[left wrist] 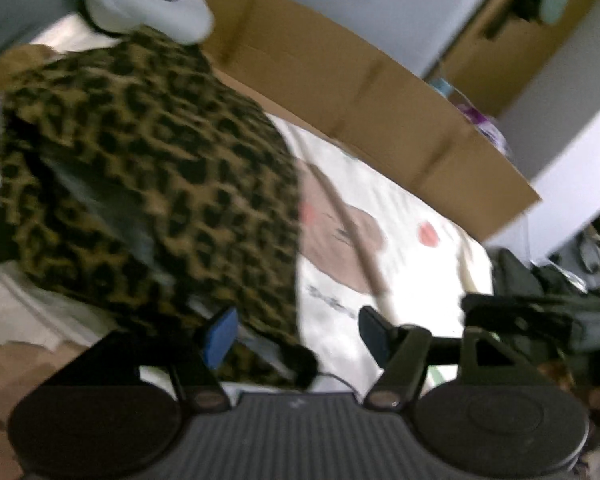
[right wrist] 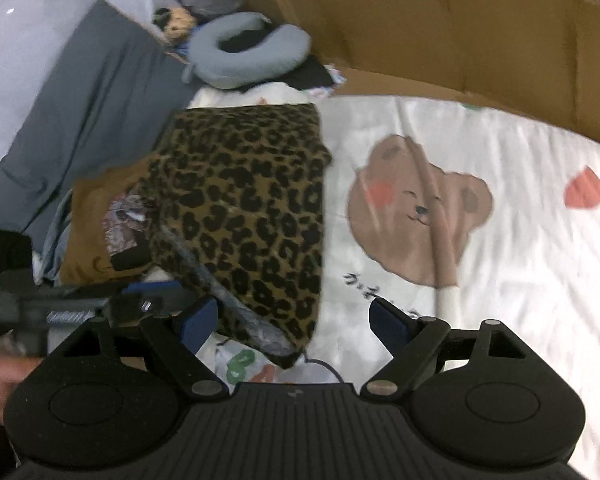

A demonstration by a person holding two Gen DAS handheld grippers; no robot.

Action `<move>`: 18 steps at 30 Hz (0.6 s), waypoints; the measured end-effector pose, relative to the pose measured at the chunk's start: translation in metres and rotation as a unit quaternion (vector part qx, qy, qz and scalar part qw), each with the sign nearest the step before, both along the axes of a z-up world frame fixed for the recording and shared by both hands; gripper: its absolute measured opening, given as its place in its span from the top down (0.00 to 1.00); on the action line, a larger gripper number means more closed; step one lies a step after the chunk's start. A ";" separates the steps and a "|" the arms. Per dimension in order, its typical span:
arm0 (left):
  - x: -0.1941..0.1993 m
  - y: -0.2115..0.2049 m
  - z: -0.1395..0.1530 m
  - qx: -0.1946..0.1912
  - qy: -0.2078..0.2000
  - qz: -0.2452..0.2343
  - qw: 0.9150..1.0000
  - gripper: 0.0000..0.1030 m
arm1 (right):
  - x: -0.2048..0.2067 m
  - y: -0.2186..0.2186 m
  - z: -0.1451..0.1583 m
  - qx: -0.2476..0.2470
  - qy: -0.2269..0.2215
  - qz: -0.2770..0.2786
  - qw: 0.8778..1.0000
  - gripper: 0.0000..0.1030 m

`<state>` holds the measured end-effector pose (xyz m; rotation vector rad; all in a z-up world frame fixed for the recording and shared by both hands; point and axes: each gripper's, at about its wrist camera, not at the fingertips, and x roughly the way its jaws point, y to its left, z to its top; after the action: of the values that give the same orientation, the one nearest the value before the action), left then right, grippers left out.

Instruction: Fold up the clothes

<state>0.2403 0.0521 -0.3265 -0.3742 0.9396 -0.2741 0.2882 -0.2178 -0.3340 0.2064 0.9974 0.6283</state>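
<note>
Right wrist view: leopard-print fabric garment [right wrist: 252,216] lying as a compact oblong on white bear-print bedsheet [right wrist: 520,280], grey lining showing at near corner. Right gripper [right wrist: 292,320] jaws spread, gripping nothing; left gripper [left wrist: 296,332] likewise spread, just above near hem. Fits either a fold finished or one more pending. For any further fold: pinch both layers, align edges. Obstacles: grey U-shaped neck pillow [right wrist: 252,52], brown cardboard wall [right wrist: 460,32], clothes pile at left.

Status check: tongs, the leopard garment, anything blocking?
Left tongs open, empty. Right tongs open, empty. Leopard garment lies folded on bear sheet. Neck pillow behind it, clear of the garment.
</note>
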 end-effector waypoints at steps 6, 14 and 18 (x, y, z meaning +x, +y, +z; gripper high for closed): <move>0.010 0.030 0.006 0.009 -0.026 0.056 0.998 0.32 | -0.003 0.011 0.003 -0.002 -0.009 0.018 1.000 0.14; 0.025 0.058 -0.007 -0.026 -0.047 0.124 0.991 0.36 | -0.002 0.013 -0.003 -0.004 -0.001 0.011 1.000 0.12; 0.029 0.060 -0.010 -0.055 -0.066 0.139 0.987 0.36 | -0.003 0.012 -0.006 -0.005 0.002 0.008 1.000 0.12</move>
<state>0.2690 0.1122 -0.3366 -0.5749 0.7337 -0.0940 0.2856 -0.2053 -0.3398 0.1909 1.0066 0.6372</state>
